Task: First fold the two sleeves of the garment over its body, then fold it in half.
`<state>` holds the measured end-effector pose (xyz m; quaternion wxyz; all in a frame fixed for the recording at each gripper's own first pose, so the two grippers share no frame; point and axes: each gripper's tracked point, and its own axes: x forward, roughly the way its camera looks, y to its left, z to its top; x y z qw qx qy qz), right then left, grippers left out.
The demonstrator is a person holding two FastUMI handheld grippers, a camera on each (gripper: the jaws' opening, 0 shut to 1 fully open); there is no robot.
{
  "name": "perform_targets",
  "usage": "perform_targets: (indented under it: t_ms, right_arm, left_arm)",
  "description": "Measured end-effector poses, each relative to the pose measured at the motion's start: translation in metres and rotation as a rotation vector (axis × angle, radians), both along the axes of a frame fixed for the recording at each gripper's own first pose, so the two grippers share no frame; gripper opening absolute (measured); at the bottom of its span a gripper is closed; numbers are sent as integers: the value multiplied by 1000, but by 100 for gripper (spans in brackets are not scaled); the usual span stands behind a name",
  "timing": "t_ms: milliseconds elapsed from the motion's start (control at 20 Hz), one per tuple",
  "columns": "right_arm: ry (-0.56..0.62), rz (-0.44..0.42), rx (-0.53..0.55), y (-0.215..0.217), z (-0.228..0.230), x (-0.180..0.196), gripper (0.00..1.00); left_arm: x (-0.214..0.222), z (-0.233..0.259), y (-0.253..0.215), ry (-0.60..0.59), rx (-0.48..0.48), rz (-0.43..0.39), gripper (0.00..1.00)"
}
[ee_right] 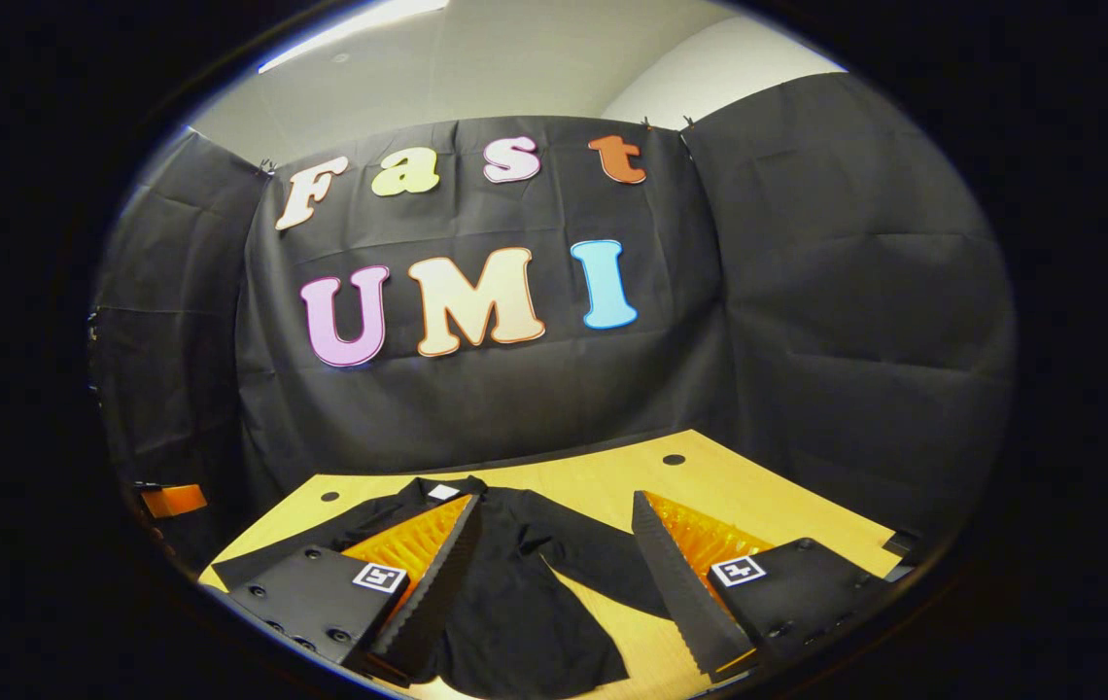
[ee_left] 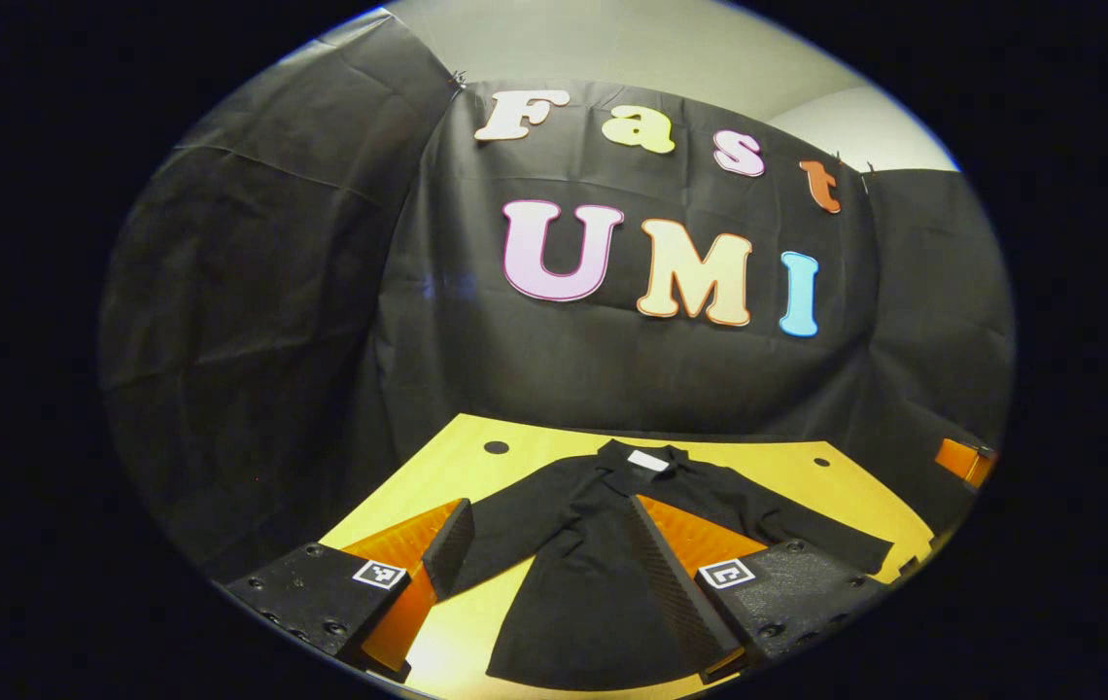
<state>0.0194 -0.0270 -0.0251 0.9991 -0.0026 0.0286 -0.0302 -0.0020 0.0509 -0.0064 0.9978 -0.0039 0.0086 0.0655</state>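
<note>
Both claws sit right up close at the bottom of my feeds, left gripper and right gripper, each with fingers spread wide and pinching nothing. Between and past them the garment lies flat on the table, collar at the far end, both sleeves out to the sides, so as far as I can judge no fold is done yet.

My worry: the fabric is dark and thin, so a pinch could grab the body layer along with a sleeve and drag the whole thing, or it just slides on that smooth top.

Table is yellow wood with a few small round holes, black cloth wall round it, pale ceiling above.
</note>
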Motion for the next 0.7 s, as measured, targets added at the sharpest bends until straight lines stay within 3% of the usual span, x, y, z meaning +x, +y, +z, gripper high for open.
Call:
perform_targets:
  t_ms: [50,250,300,500,600,700]
  right_arm:
    - [3,-10,2,-6,-1,1,97]
    - [17,-67,9,-39,-9,6,94]
    - [22,-86,6,-50,-12,8,98]
    - [48,-142,3,-89,-26,13,98]
    - [64,-153,7,-104,-35,17,94]
    - [88,-169,2,-118,-47,21,98]
  left_arm:
    - [-1,0,4,1,1,10,92]
    - [-5,1,18,0,9,51,92]
    - [-7,0,21,-1,15,63,92]
    - [-11,2,39,7,42,119,93]
    - [-13,0,43,17,28,134,92]
    - [-15,-2,49,20,8,159,92]
